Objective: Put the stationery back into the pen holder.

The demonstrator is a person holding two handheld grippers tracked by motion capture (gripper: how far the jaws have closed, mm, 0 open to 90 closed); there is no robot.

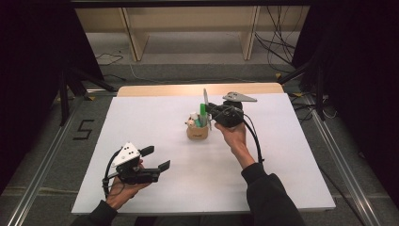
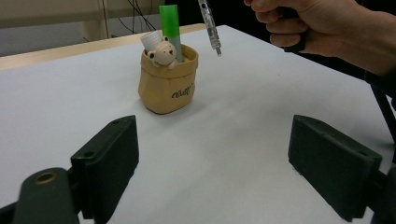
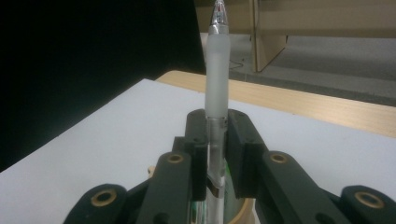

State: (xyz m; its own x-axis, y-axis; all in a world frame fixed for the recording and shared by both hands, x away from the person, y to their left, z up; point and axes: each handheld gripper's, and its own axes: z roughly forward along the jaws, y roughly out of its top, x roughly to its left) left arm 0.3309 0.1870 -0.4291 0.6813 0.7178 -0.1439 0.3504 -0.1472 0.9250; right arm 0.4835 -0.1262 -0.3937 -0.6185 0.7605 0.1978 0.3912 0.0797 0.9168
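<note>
Nearest the person, at about seven o'clock on the white table (image 1: 141,122), the left gripper (image 1: 157,158) is resting low in the left hand (image 1: 124,190); its jaws are standing wide apart with nothing between them, as the left gripper view makes plain.

Farther out, near the middle of the table, a small tan pot (image 1: 197,131) shaped like a sack is sitting upright. It is holding a green marker (image 1: 203,114), a white capped item and a little bear figure (image 2: 162,52) peeking over the rim.

Just past the pot, at about one o'clock from it, the right gripper (image 1: 210,110) is hanging in the right hand (image 1: 235,136). Its jaws are drawn nearly together and are pinching a clear pen (image 3: 217,84) across its barrel, below the frosted grip sleeve. In the left gripper view the pen (image 2: 209,28) is pointing down with its lower end in the air just beside the pot's mouth, touching nothing.

The pen is looking light and stiff, and its smooth plastic barrel is likely to slip or swivel between flat pads, so a hold near the middle is seeming the safest place. The pot is looking light too; a knock from the pen could be tipping it.

Beyond the table edge, at twelve o'clock, pale wooden shelves (image 1: 188,28) and loose cables are lying on the floor.
</note>
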